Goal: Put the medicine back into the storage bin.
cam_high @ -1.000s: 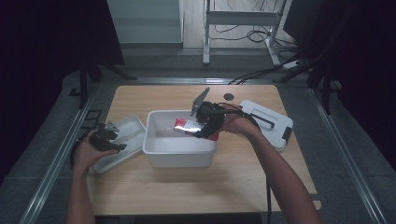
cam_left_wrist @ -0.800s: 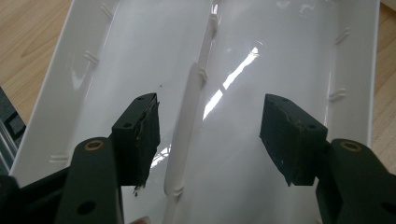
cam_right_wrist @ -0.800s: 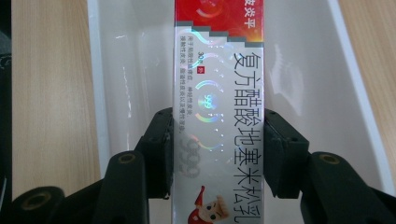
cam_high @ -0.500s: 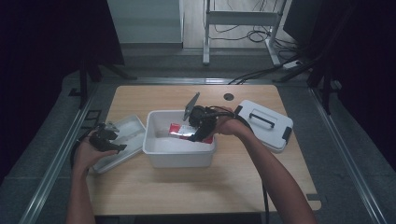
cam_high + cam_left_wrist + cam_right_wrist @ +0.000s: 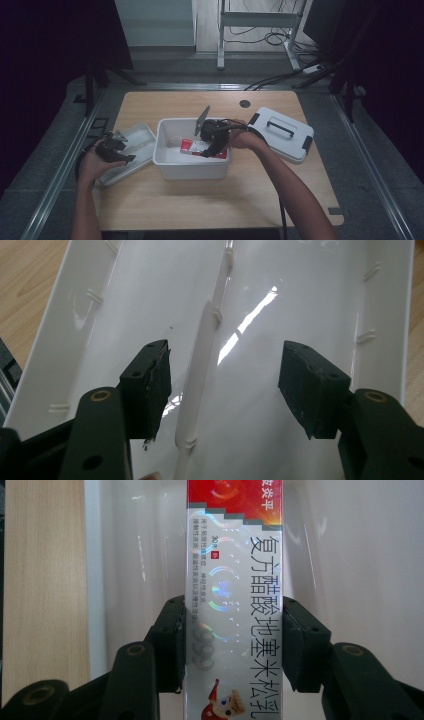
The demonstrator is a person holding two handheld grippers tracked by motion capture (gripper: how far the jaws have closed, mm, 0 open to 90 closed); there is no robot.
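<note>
A long silver and red carton (image 5: 234,595) with printed characters is clamped between the black pads of my right gripper (image 5: 233,645). In the high view that carton (image 5: 200,146) sits low inside the white bin (image 5: 165,162) at mid-table, with my right gripper (image 5: 212,145) reaching in from the right. My left gripper (image 5: 117,150) hovers over the shallow white tray (image 5: 142,134) to the bin's left. Its jaws (image 5: 225,387) stand wide apart above the tray's centre rib (image 5: 200,360), with nothing between them.
A white lid with a dark handle (image 5: 280,132) lies on the wooden table (image 5: 200,200) right of the bin. A round cable hole (image 5: 244,103) marks the far edge. Dark floor and stand legs surround the table.
My right gripper has sunk with the carton, from above the bin's far right corner down and leftward into the bin. The left gripper has stayed over the tray.
</note>
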